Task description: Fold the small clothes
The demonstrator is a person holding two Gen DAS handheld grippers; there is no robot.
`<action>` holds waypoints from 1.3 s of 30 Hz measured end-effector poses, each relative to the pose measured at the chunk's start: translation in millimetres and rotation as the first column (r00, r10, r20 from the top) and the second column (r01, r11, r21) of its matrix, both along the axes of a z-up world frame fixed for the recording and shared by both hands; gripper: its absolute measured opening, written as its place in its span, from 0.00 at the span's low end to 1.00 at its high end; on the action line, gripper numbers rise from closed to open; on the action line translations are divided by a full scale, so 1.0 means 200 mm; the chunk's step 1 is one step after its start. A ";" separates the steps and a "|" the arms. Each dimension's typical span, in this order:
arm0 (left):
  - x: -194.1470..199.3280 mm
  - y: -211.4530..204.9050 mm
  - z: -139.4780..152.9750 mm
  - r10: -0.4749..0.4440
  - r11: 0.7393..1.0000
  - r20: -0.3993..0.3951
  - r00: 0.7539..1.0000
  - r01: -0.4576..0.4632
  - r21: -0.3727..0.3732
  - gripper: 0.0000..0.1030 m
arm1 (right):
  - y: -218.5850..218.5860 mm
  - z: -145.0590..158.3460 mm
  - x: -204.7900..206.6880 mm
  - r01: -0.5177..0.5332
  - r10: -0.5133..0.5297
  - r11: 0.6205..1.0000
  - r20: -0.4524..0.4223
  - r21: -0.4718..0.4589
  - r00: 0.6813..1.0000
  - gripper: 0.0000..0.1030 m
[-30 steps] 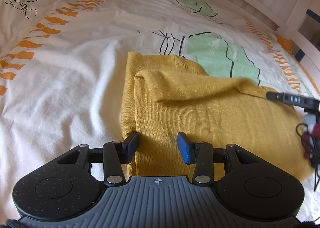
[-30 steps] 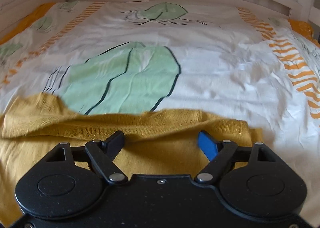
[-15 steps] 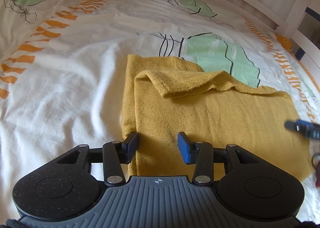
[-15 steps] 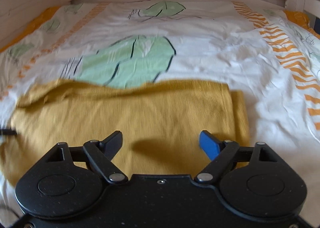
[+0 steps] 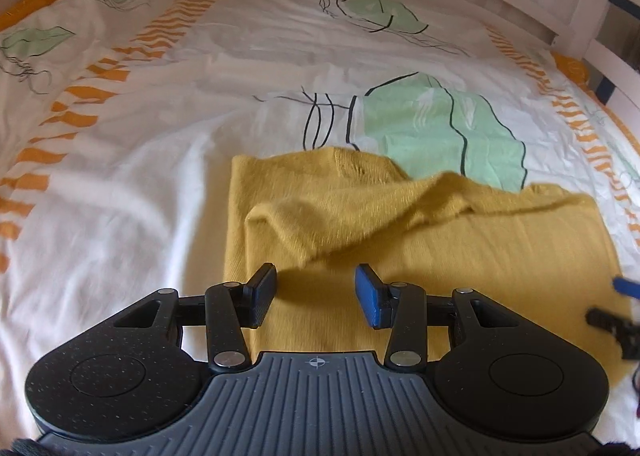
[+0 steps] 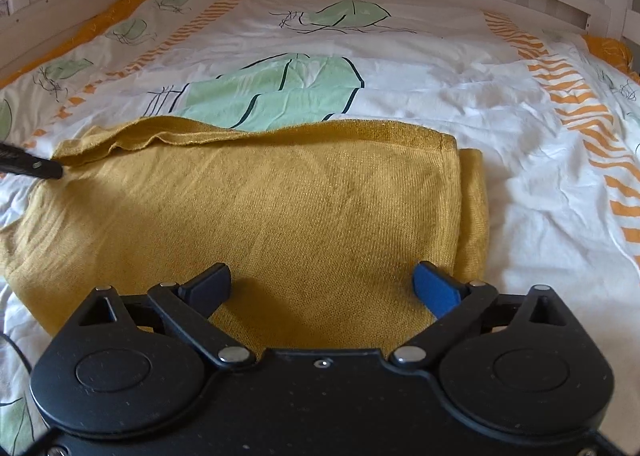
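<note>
Your left hand-held gripper [image 5: 316,296] is spread about halfway, its blue pads [image 5: 370,296] hanging over the near-left part of the yellow knit garment [image 5: 460,248] with nothing between them; whether they touch the cloth I cannot tell. Your right hand-held gripper [image 6: 322,284] is spread wider, empty as well, and sits over the garment's near-right part, with the folded right edge just beyond its right finger.

The garment lies on the bed [image 5: 132,175], directly ahead of both grippers, folded into a rough rectangle whose long axis runs left to right across your view. Its far edge is rumpled, and at the far left a loose flap lies doubled back on the top layer, its tip pointing toward your left gripper.

A second ago your right gripper was at the far edge with cloth bunched up before it; now it has drawn back to the near side and that edge lies flatter. Your left gripper has kept its opening and pulled back slightly.
</note>
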State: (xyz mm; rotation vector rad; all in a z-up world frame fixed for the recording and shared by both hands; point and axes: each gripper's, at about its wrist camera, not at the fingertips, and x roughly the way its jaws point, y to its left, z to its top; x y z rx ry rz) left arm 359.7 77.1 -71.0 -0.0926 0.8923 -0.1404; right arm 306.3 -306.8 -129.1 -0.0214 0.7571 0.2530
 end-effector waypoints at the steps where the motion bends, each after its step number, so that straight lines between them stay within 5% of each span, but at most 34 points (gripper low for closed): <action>1: 0.04 0.00 0.00 0.010 1.000 -0.002 1.000 -0.010 0.002 0.41 | 0.00 0.00 0.00 -0.002 0.002 1.000 0.000 0.004 1.000 0.96; 11: 0.27 0.07 0.01 0.170 0.985 0.018 0.985 -0.171 0.038 0.41 | -0.04 0.01 0.01 -0.004 0.006 0.998 -0.025 0.058 1.000 0.99; 21: 0.00 -0.08 0.08 -0.006 1.000 0.047 0.999 0.005 0.030 0.41 | -0.05 0.02 0.01 -0.001 0.005 0.996 -0.051 0.084 0.999 0.99; 27: 0.09 -0.18 -0.01 -0.056 0.996 0.011 0.998 0.055 0.064 0.41 | -0.04 0.01 0.01 -0.003 0.007 0.997 -0.055 0.075 0.998 0.99; 39: 0.36 -0.16 -0.04 0.111 0.994 0.020 0.994 -0.111 0.000 0.41 | -0.04 0.01 0.02 -0.001 0.005 0.998 -0.060 0.069 0.998 0.99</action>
